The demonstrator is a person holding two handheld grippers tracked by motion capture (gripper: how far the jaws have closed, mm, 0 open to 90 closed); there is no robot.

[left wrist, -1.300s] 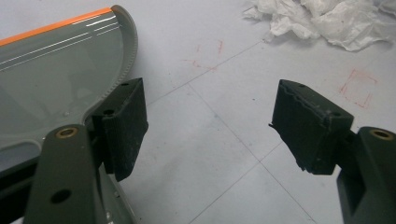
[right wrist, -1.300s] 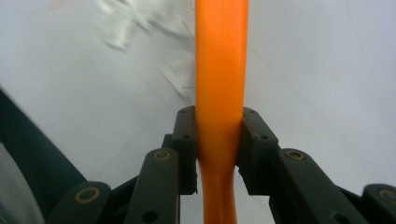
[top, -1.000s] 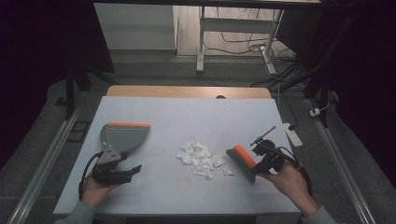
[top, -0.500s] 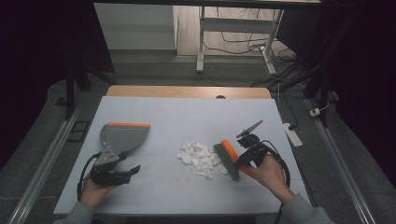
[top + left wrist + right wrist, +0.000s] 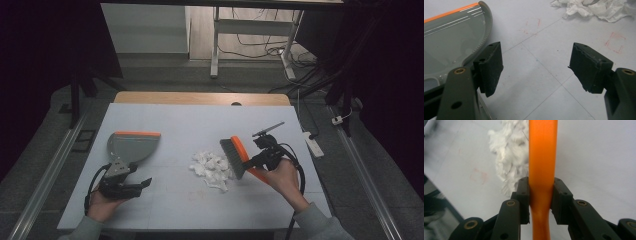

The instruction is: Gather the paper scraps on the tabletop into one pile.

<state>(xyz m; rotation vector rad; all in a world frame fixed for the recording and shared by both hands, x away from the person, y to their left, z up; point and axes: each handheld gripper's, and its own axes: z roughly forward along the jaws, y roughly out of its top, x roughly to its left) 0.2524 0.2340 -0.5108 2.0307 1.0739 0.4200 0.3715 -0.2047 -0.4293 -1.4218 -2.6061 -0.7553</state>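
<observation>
Right now your right hand-held gripper (image 5: 254, 161) has its jaws clamped tight on the orange handle of the brush (image 5: 235, 157); in the right gripper view the two black pads press on that handle (image 5: 542, 165) from both sides, with the handle running straight up between them. From above, the brush stands tilted, its grey bristles turned toward the pile of crumpled white paper scraps (image 5: 212, 169) in the middle of the surface (image 5: 200, 120), and the bristle edge is at the right side of the pile, seemingly touching it, though the high view is too coarse to be sure. In the right gripper view the scraps (image 5: 510, 152) lie just left of the handle.

Your left hand-held gripper (image 5: 126, 186) rests low near the front left of the surface, with its jaws spread wide and nothing between them; the left gripper view looks through the gap onto bare surface with faint red marks. The grey dustpan (image 5: 131, 148) with its orange front lip lies flat just beyond that gripper, its handle end pointing back at your hand. In the left gripper view the dustpan (image 5: 451, 42) sits beside the left pad, outside the gap, and the paper scraps (image 5: 596, 8) show at the top right, well apart from the dustpan.
</observation>
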